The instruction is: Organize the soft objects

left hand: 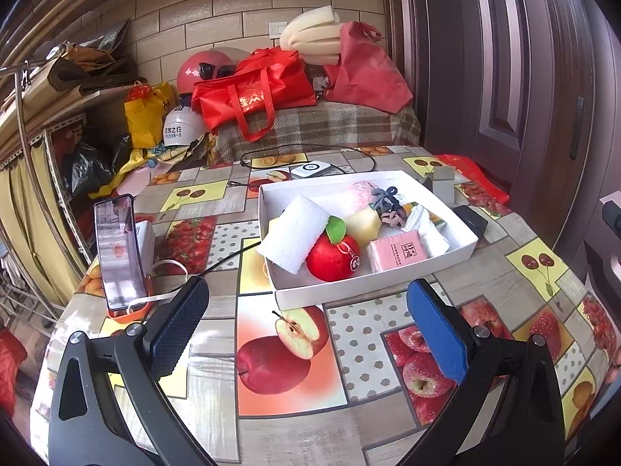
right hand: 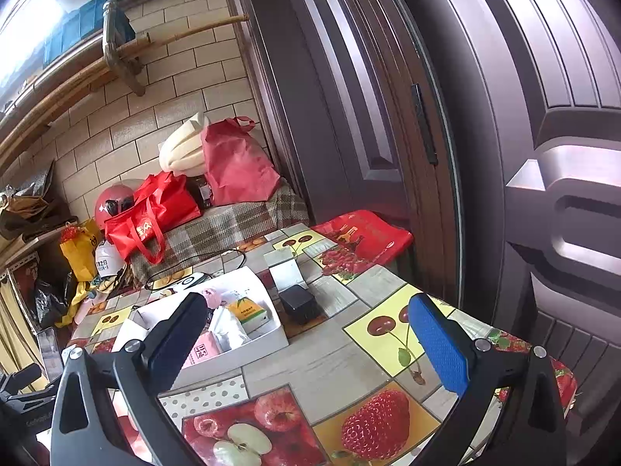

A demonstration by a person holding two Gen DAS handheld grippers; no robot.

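Note:
A shallow white box [left hand: 372, 285] sits on the fruit-print table and holds soft things: a white sponge block [left hand: 295, 239], a red plush apple [left hand: 333, 258], a pale yellow piece [left hand: 363, 225], a pink tissue pack [left hand: 399, 254], white packets [left hand: 429, 233], hair scrunchies [left hand: 384, 204] and a pink fluffy item [left hand: 361, 190]. My left gripper [left hand: 306, 310] is open and empty, hovering just before the box's near wall. My right gripper [right hand: 306, 330] is open and empty, above the table right of the box [right hand: 248, 349]; its left finger hides part of the contents.
A phone on an orange stand [left hand: 118, 256] with a cable stands at the table's left. A black box [right hand: 299, 303], a grey stand [right hand: 285, 270] and a white charger [left hand: 310, 169] lie behind the box. A brown door [right hand: 504, 155] is close on the right. Red bags [left hand: 252, 89] sit behind.

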